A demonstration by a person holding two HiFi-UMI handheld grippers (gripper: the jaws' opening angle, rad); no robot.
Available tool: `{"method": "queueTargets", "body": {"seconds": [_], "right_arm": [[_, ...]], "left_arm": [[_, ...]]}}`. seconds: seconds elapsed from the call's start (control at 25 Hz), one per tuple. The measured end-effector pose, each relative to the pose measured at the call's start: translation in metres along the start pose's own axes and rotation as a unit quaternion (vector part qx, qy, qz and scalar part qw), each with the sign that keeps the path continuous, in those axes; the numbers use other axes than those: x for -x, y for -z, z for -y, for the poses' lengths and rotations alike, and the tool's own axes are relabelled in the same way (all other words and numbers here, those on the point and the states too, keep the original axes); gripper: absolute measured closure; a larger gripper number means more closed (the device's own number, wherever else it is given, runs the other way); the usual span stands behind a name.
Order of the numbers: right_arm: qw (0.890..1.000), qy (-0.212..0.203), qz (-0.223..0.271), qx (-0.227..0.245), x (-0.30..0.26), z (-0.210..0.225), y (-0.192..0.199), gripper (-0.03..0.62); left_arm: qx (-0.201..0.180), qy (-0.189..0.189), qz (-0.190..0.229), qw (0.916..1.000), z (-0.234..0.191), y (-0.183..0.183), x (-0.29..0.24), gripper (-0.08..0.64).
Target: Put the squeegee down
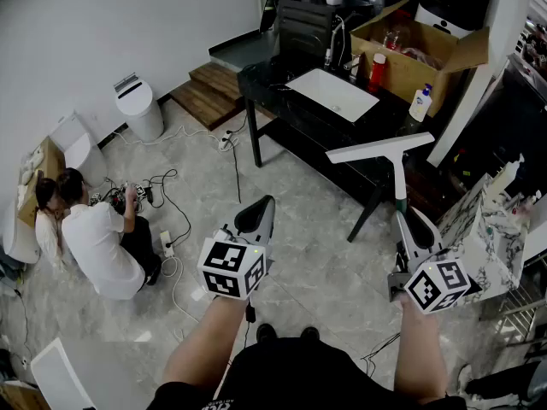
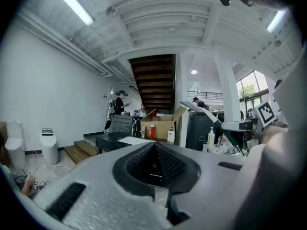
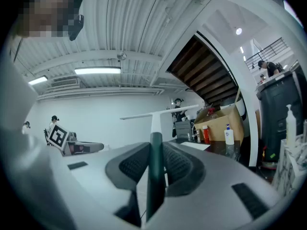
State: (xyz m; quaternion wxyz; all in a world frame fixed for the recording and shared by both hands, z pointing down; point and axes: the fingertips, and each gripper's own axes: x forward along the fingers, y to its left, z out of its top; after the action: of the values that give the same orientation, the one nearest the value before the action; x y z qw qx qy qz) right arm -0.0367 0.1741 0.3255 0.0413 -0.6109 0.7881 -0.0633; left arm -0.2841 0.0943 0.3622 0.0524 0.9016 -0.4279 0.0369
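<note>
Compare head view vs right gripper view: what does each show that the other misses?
Head view only: the floor, a person crouching by tangled cables, and a white bin. Right gripper view only: the ceiling strip light, the stair underside, and, close up, the right gripper shut on the dark handle of the squeegee. Both: the squeegee held upright with its blade on top, the cardboard box and the white pump bottle.
</note>
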Motion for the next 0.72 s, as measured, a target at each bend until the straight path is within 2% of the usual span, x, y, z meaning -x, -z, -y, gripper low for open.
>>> {"method": "queueTargets", "body": {"seconds": [0.32,0.72], "right_arm": [[1.0,-0.006,-0.002,-0.004,0.003,0.007,0.003,0.5],[0.999,-0.019,0.004,-0.032,0.022,0.031,0.003,0.498]], "left_arm": [[-0.004,-0.002,-0.001,1.0,0.007,0.002,-0.005,0.555],[-0.008,-0.001,0.007,0.9999,0.042,-0.003,-0.014,0.555]]}}
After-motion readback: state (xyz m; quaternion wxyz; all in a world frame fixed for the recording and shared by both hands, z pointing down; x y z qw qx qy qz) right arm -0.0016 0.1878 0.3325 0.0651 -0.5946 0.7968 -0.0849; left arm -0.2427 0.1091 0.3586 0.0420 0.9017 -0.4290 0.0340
